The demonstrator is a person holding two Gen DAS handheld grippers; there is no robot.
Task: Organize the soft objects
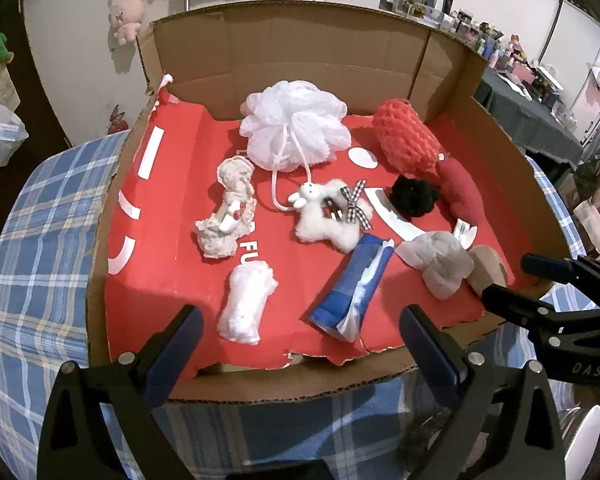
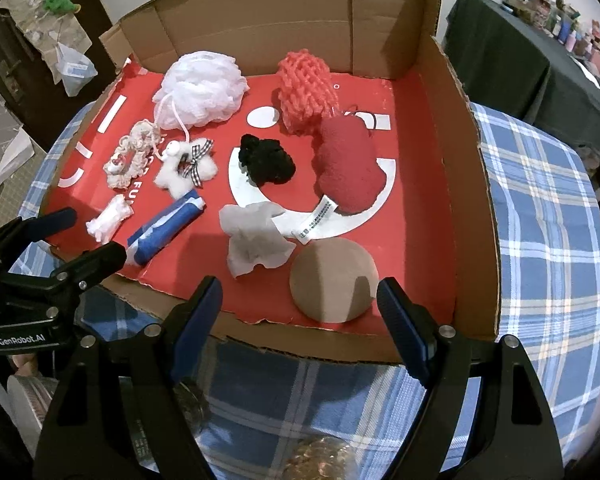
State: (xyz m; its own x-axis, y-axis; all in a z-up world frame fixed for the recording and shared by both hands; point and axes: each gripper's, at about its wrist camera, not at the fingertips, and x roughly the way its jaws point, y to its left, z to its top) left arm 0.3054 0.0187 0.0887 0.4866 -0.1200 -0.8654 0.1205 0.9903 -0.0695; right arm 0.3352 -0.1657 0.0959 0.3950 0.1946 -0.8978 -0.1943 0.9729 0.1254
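Observation:
Several soft things lie in a cardboard box (image 1: 292, 64) (image 2: 464, 184) with a red floor. At the back rest a white mesh bath puff (image 1: 294, 126) (image 2: 200, 90) and a red knitted piece (image 1: 406, 136) (image 2: 306, 92). In front lie a dark red plush (image 2: 346, 166), a black scrunchie (image 1: 414, 196) (image 2: 266, 162), a white furry toy with a checked bow (image 1: 328, 214) (image 2: 186, 168), a cream scrunchie (image 1: 228, 212) (image 2: 128, 158), a white roll (image 1: 244, 304) (image 2: 110, 218), a blue-white packet (image 1: 354, 290) (image 2: 166, 232), a grey crumpled cloth (image 1: 444, 264) (image 2: 256, 244) and a brown round pad (image 2: 334, 280). My left gripper (image 1: 300, 340) (image 2: 94, 236) and right gripper (image 2: 300, 304) (image 1: 512, 276) hang open and empty over the box's near edge.
The box rests on a blue plaid tablecloth (image 1: 40, 240) (image 2: 548, 220). Plush toys hang on the wall behind (image 1: 126, 12). A dark table with small items stands at the right (image 2: 512, 60). A glass jar sits below the right gripper (image 2: 316, 460).

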